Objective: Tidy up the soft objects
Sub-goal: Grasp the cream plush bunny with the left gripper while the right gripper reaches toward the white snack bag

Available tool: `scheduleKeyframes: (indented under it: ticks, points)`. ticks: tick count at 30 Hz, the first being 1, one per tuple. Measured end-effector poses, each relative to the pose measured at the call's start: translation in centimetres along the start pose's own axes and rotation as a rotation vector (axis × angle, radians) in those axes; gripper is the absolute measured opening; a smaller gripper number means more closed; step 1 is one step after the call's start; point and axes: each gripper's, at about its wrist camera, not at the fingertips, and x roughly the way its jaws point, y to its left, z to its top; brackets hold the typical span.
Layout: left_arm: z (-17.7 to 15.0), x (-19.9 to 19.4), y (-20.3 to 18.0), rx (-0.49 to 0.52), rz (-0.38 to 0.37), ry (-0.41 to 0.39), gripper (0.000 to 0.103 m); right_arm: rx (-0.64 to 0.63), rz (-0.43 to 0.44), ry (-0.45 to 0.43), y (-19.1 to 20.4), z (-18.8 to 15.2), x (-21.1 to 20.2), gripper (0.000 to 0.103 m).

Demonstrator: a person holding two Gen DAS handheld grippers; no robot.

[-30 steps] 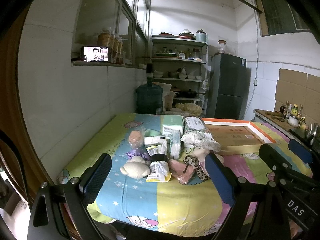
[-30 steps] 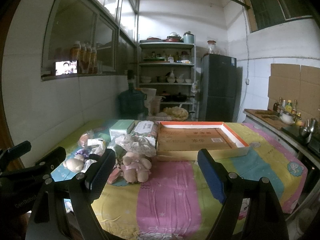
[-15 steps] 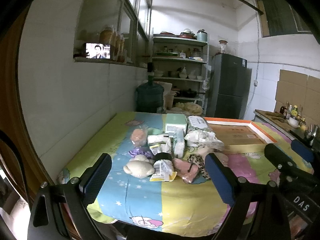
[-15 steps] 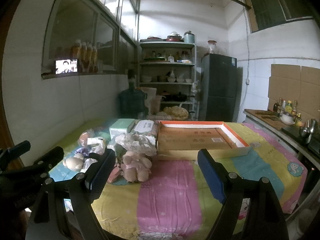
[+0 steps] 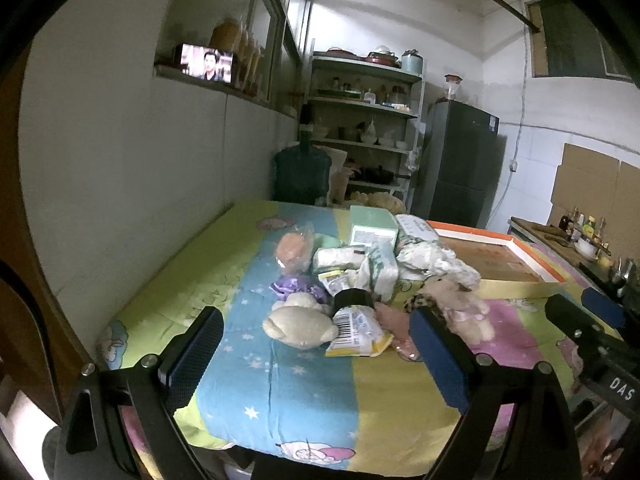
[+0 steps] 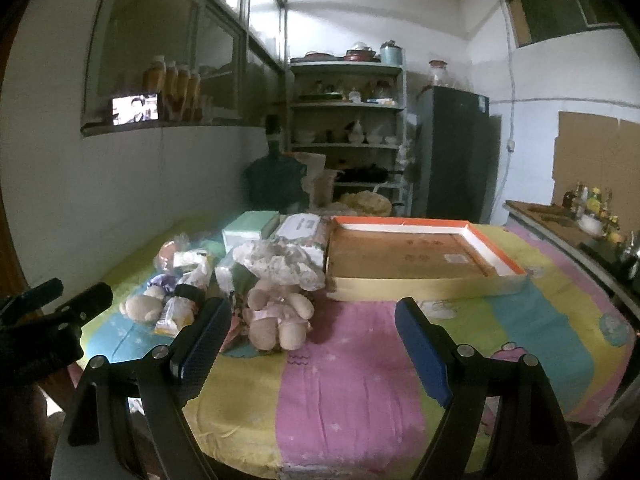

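Observation:
A heap of soft things lies mid-table on a bright quilt [image 5: 280,396]: a cream plush [image 5: 298,326], a pink teddy bear [image 6: 278,316], a purple cloth [image 5: 294,285], a yellow-edged packet [image 5: 356,332], tissue packs [image 5: 380,268], a floral cloth [image 6: 280,262] and a mint-green box [image 5: 372,228]. A shallow orange-rimmed cardboard box [image 6: 420,256] sits to the heap's right, with nothing in it. My left gripper [image 5: 316,356] hangs open just short of the cream plush. My right gripper [image 6: 312,340] is open over the pink stripe, near the teddy.
A white wall [image 5: 120,184] borders the table's left side. Behind the table stand a large green water jug [image 5: 302,176], a shelf rack of dishes [image 6: 348,120] and a dark fridge [image 6: 452,152]. A counter with bottles [image 6: 580,216] runs along the right.
Both views have shifted slightly; the left gripper has swung a little left, so the heap sits more to the right. Both grippers stay open and the heap is untouched.

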Motion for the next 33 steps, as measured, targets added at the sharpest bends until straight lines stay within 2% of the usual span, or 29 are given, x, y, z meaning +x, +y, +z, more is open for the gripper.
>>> scheduleKeyframes:
  ticks: [8, 16, 19, 29, 33]
  points:
    - [0.2, 4.0, 2.0, -0.02, 0.01, 0.055, 0.095, -0.012, 0.059, 0.011, 0.0, 0.8, 2.9, 0.085]
    - [0.4, 8.3, 3.7, -0.021, 0.006, 0.137, 0.091, -0.041, 0.302, 0.039, 3.0, 1.3, 5.4, 0.084]
    - [0.2, 9.9, 4.1, -0.024, -0.008, 0.174, 0.085, -0.055, 0.335, 0.052, 4.1, 1.4, 6.4, 0.083]
    - [-0.2, 12.3, 4.5, -0.038, -0.072, 0.206, 0.085, -0.034, 0.391, 0.124, 5.7, 0.9, 9.2, 0.079]
    - [-0.5, 13.2, 4.6, -0.064, -0.134, 0.23, 0.074, -0.032, 0.405, 0.146, 6.0, 0.7, 10.1, 0.079]
